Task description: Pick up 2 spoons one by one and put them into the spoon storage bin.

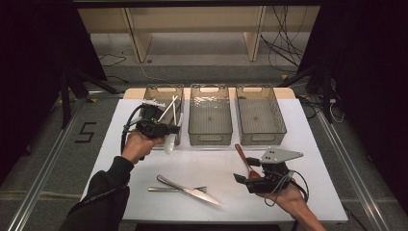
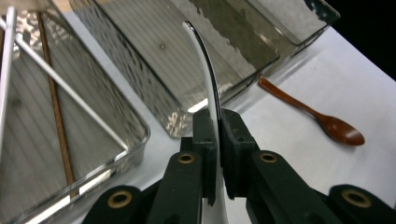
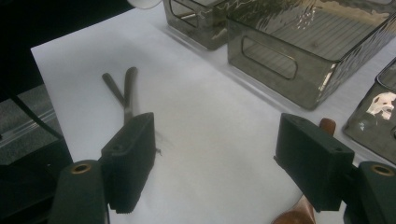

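- The left gripper (image 2: 217, 140) had its fingers closed tight on a white spoon (image 2: 210, 79), holding it above the bench (image 1: 216, 163), just in front of the left bin (image 1: 163, 91).
- This bin contained chopsticks (image 2: 56, 112).
- The right gripper (image 3: 224, 163) had its fingers wide apart, with nothing gripped, over a wooden spoon (image 1: 243, 156).
- A knife (image 1: 190, 190) and a fork (image 1: 175, 189) lay crossed on the bench.
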`<state>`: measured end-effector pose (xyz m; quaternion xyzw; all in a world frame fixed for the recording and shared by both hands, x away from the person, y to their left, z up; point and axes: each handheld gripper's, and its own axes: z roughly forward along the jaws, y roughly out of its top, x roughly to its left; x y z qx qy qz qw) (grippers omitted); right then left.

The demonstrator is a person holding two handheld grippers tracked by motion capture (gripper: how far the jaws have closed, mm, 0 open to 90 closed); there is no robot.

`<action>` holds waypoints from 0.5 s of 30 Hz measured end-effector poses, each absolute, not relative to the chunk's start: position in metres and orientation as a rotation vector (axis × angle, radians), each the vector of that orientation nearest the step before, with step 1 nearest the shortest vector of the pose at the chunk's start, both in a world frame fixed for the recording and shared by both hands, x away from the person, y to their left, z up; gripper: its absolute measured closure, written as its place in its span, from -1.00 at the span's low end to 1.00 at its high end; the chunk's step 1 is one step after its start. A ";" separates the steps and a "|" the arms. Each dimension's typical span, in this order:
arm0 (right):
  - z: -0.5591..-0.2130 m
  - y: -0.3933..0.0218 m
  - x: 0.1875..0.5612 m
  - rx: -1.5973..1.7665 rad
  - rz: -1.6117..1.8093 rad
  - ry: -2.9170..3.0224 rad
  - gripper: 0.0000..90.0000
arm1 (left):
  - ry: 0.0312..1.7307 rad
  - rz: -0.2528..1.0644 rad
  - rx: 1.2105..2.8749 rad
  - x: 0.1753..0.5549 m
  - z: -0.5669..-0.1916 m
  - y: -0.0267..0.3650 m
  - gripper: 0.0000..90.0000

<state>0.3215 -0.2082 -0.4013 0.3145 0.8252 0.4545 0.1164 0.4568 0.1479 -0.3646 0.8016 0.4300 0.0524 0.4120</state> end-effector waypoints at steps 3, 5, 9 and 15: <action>-0.401 -0.208 0.322 0.921 1.335 2.415 -0.35 | 1.067 0.138 2.016 0.464 -0.361 0.141 0.89; -0.401 -0.209 0.322 0.921 1.335 2.415 -0.35 | 1.063 0.146 2.008 0.470 -0.359 0.136 0.89; -0.401 -0.209 0.322 0.920 1.336 2.416 -0.35 | 1.063 0.161 1.989 0.482 -0.355 0.128 0.89; -0.402 -0.210 0.322 0.921 1.339 2.415 -0.35 | 1.066 0.165 1.991 0.498 -0.354 0.110 0.89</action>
